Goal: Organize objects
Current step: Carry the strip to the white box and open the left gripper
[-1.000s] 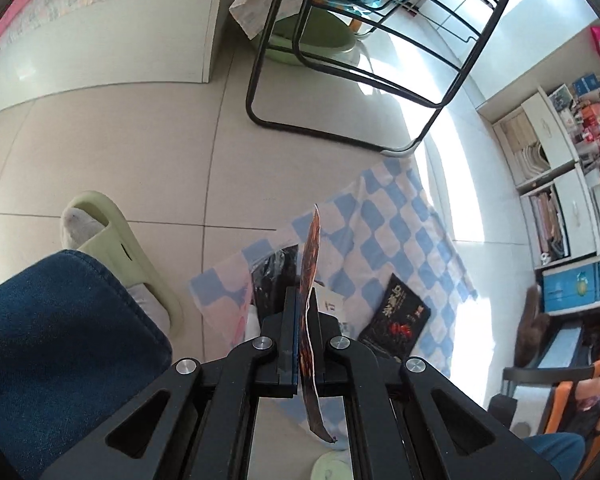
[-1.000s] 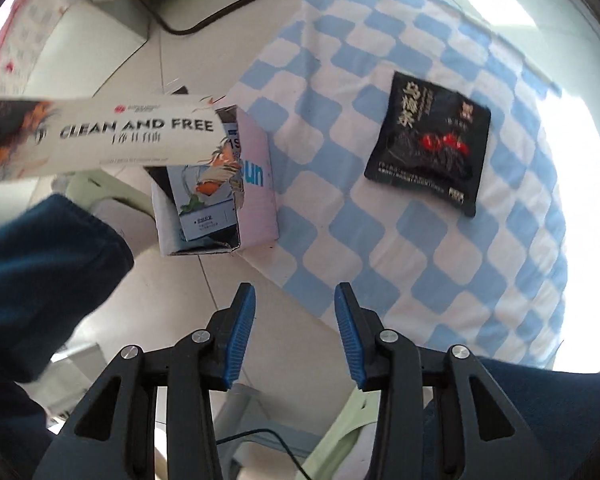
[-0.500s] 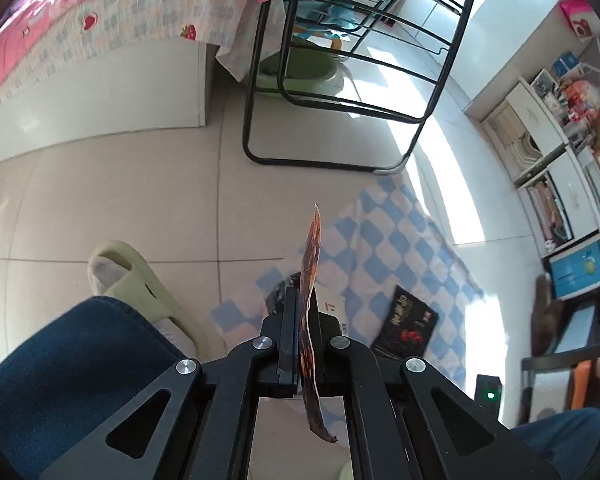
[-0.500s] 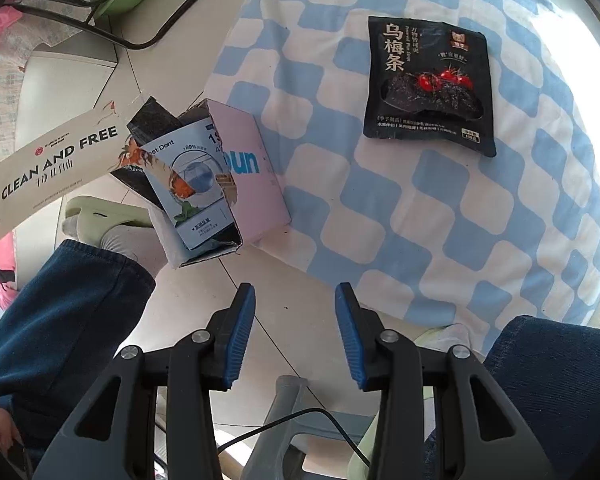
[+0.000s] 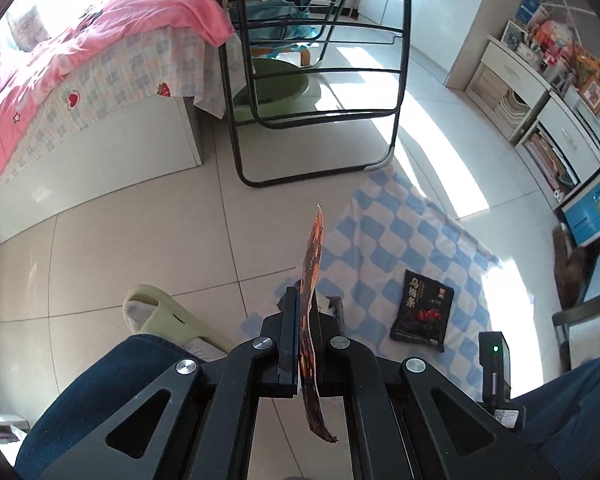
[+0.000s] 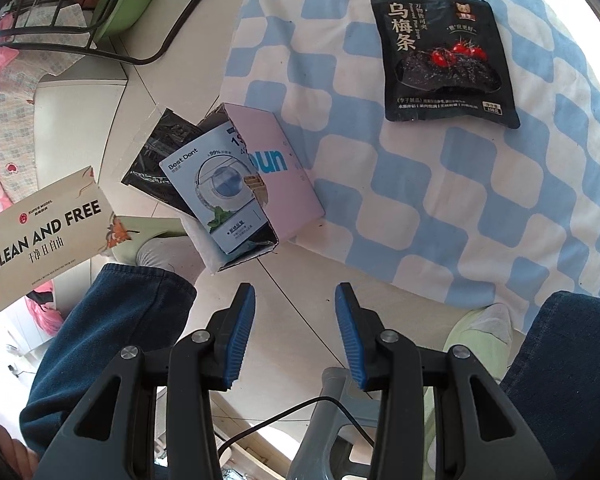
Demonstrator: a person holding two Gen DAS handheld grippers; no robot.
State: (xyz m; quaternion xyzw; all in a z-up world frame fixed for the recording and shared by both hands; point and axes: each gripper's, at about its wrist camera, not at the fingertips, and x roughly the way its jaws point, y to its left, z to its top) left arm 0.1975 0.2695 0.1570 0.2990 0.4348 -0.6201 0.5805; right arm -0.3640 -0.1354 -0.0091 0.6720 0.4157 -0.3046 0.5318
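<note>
One flat "CLEAN AND FREE" packet is clamped edge-on in the left gripper, its print legible only in the right wrist view, where the right gripper is held agape above one pink box containing two sachets; one black plum-strip pouch lies on the checkered cloth.

pink-covered bed, black metal rack, shelving unit

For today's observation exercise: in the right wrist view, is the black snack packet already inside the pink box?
No: the black snack packet lies flat on the checked cloth, apart from the pink box.
</note>
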